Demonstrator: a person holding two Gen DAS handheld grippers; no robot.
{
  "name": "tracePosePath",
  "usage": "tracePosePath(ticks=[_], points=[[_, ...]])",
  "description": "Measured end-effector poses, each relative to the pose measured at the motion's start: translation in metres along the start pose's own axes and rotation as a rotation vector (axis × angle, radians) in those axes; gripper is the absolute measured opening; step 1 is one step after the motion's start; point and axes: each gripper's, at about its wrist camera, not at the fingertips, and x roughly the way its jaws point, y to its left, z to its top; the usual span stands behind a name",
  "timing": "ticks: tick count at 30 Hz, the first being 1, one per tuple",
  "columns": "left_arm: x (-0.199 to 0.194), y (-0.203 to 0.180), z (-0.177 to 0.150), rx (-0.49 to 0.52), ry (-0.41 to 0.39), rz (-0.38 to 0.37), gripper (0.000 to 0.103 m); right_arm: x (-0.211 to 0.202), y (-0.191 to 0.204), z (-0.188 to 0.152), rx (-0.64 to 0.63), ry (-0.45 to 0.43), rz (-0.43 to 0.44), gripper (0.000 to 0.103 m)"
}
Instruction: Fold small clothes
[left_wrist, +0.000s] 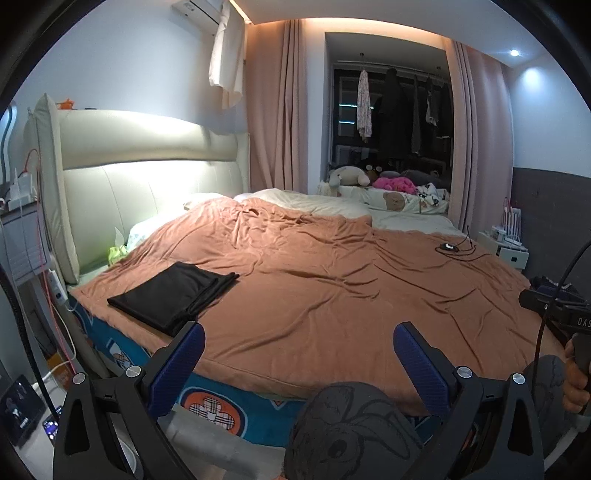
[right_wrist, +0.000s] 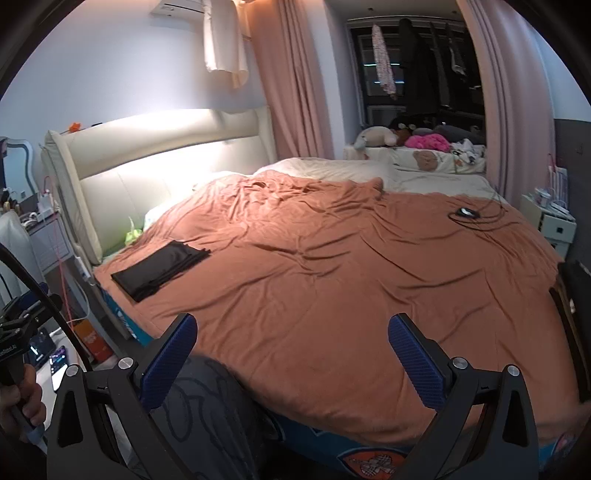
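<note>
Left gripper (left_wrist: 299, 343) is hanging empty, jaws apart, near the folded black garment (left_wrist: 173, 293) lying at the orange blanket's (left_wrist: 332, 288) corner. Right gripper (right_wrist: 291, 338) is hovering spread and empty too; folding looks finished, so fetching another piece seems next.

Before me, a rust-orange blanket (left_wrist: 332, 288) covers the bed, wrinkled throughout. A padded cream headboard (left_wrist: 147, 173) stands at my left. Pink curtains (left_wrist: 277, 110) flank a dark window; plush toys (left_wrist: 369, 177) line its sill (one bright pink). A black cabled device (right_wrist: 466, 213) lies on the blanket's far right.
</note>
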Motion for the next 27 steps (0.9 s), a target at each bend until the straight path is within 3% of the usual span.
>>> tracePosePath(ticks=[8, 27], points=[[0.0012, -0.0071, -0.0087, 0.003, 0.004, -0.01, 0.103, 0.001, 0.005, -0.0037, 0.029, 0.006, -0.06, 0.103], [0.0044, -0.0102, -0.0105, 0.008, 0.018, -0.025, 0.103, 0.006, 0.0022, -0.01, 0.062, 0.02, -0.052, 0.103]])
